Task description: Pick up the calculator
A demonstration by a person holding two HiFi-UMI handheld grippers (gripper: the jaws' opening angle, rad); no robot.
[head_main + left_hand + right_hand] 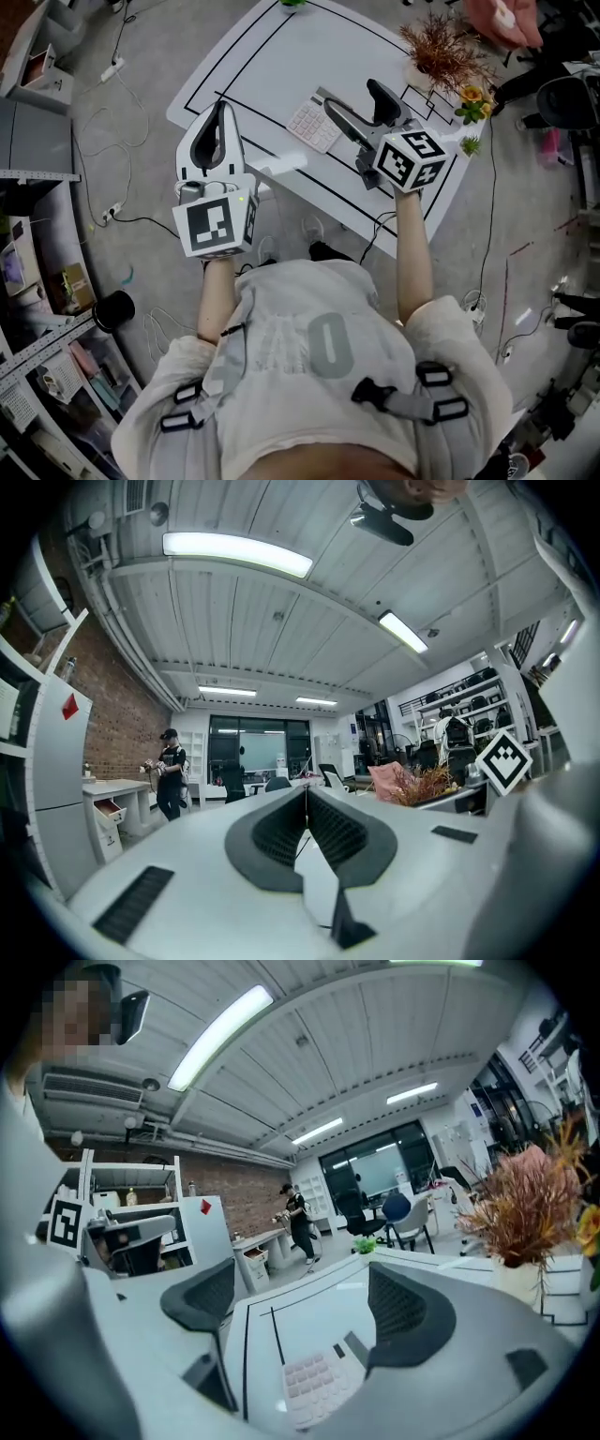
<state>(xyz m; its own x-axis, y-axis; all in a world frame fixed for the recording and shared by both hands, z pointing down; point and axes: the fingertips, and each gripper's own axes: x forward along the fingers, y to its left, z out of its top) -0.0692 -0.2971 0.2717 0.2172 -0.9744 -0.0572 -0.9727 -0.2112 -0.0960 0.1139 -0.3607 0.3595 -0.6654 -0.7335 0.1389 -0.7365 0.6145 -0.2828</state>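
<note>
White-shelled, the left claw point(222, 108) is held pressed shut on nothing, at 9 o'clock of the calculator point(314, 125), which lies flat on the bench point(281, 56). At its 2 o'clock the right claw point(352, 96) is spread wide, empty. The thin case could be skidded away if one jaw lands first (only in the right gripper view is it seen lined up between the jaws).

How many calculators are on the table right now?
1. The calculator lies on the white table, close by the open right hand-held gripper. No other shows, though the grippers hide some of the tabletop.
</note>
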